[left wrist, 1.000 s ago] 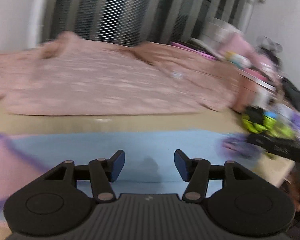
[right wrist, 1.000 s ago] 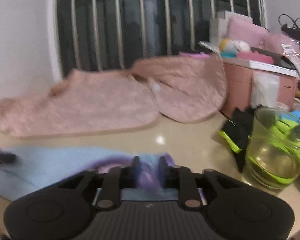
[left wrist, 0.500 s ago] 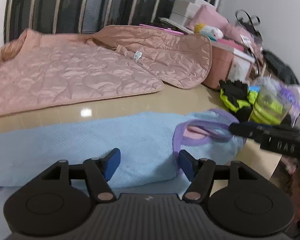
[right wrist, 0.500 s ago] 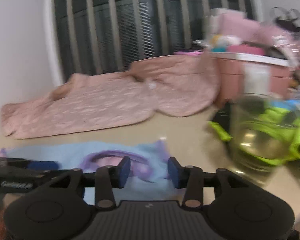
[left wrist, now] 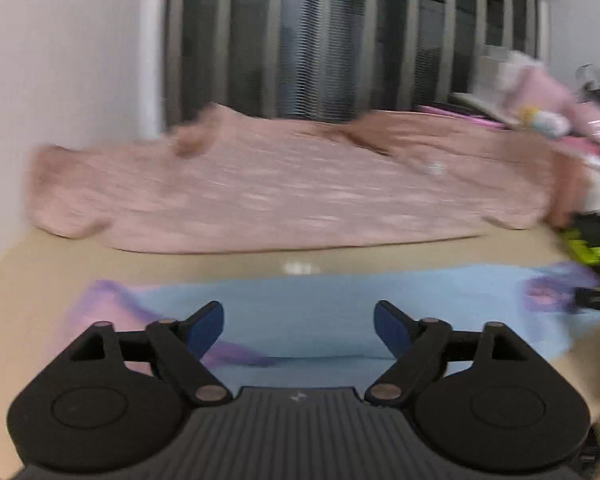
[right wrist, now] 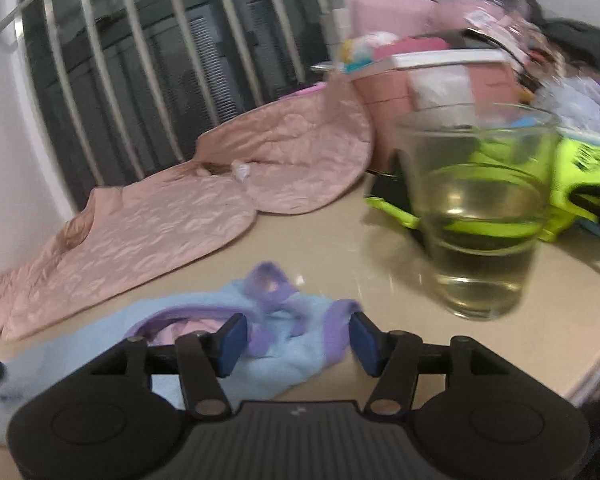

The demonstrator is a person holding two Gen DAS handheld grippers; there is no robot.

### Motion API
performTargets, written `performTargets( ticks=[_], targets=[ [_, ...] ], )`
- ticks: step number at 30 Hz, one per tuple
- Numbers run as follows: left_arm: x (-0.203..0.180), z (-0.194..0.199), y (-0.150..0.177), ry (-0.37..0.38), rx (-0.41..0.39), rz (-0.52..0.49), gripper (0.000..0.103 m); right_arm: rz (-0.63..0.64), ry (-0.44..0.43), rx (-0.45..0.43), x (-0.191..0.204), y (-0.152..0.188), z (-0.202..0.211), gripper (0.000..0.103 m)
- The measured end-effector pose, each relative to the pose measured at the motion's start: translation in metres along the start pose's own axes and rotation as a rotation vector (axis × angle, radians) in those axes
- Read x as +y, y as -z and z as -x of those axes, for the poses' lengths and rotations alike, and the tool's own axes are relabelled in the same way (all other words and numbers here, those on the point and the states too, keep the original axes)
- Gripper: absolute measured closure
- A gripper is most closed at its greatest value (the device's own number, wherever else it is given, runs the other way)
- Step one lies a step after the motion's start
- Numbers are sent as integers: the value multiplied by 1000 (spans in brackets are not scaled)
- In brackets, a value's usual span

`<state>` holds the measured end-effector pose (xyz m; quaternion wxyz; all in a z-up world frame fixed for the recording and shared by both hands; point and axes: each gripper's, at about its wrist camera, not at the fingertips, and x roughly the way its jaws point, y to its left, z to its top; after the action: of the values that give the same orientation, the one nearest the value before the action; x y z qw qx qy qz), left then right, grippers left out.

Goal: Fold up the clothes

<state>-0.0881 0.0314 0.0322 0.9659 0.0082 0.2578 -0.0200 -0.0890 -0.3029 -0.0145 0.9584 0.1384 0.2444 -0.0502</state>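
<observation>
The light blue garment (left wrist: 324, 300) is seen laid flat on the beige surface (left wrist: 28, 280), its long axis running from side to side directly ahead of both grippers. At its left end, a pink lining edged in purple is turned up just beside the left gripper (left wrist: 299, 326), whose jaws are opening wide with only flat cloth lying under the gap and nothing pinched. At the right end, the purple-trimmed neckline and straps are bunched between the pads of the right gripper (right wrist: 296, 338), whose jaws are opening at a middling width; the cloth is not pressed. Each end is thus nearest its own hand. The fabric appears soft and towelling-like. Behind it, well apart, a quilted pink jacket (left wrist: 284, 192) is spread. A glass of liquid (right wrist: 480, 216) stands near the right end.
</observation>
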Motion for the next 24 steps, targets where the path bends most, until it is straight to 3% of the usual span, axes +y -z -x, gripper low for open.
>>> performTargets(
  ticks=[3,5,6,9,11,13,15,18,22,24],
  targets=[
    [18,-2,6,-31,18,42,15,158,68,-31,25,11,-7,54],
    [27,-3,8,-46,28,62,15,176,54,-58,32,16,-7,82],
    [33,-4,10,-57,32,73,15,193,71,-68,37,18,-7,87],
    [54,-4,14,-77,43,115,15,321,140,-113,62,16,-3,90],
    [69,0,15,-100,38,139,15,363,77,-166,81,7,11,90],
    [85,7,15,-128,26,166,15,417,-40,-208,107,1,27,90],
    [99,13,15,-157,15,193,14,463,-190,-182,138,1,35,90],
    [121,17,16,-203,17,227,13,578,-319,-65,183,19,23,80],
    [135,22,24,-233,39,237,10,694,-285,-19,209,46,18,47],
    [138,23,27,-243,49,231,7,674,-346,-16,202,44,30,42]
  ],
)
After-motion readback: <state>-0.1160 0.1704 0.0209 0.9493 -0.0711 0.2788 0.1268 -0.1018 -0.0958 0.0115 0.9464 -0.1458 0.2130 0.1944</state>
